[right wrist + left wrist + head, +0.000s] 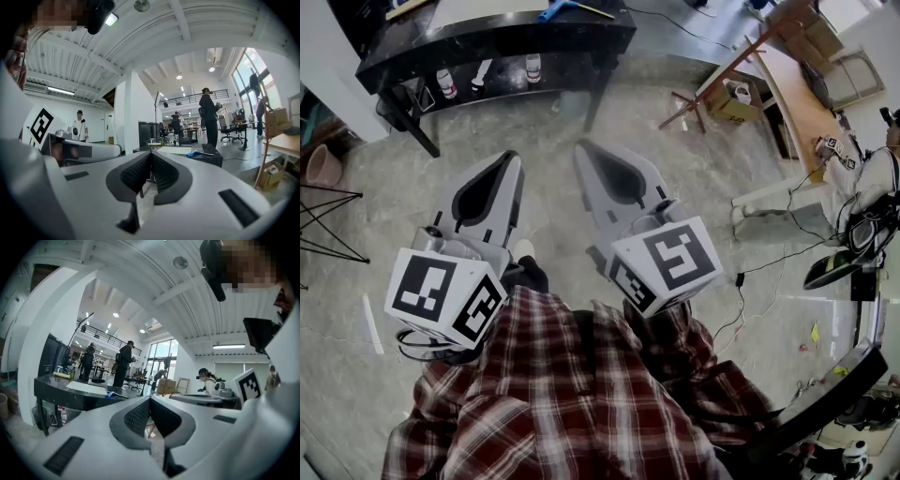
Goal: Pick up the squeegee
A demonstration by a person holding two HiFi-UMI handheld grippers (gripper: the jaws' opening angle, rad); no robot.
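The squeegee [562, 9], blue with a thin light handle, lies on a black table [497, 42] at the far end of the floor. It also shows in the left gripper view as the blue squeegee [112, 393] and in the right gripper view as the squeegee [194, 153], small and distant. My left gripper [508, 157] and right gripper [584, 147] are held side by side in front of my chest, pointing toward the table and well short of it. Both have their jaws closed together with nothing between them, as seen at the left gripper [150, 398] and the right gripper [151, 153].
Bottles [447, 82] stand on the table's lower shelf and a white sheet [478, 11] lies on top. A wooden bench [792, 89] and cardboard box [736, 98] are at the right, cables [769, 262] on the floor, a wire stand [323, 220] at left. People [124, 364] stand behind the table.
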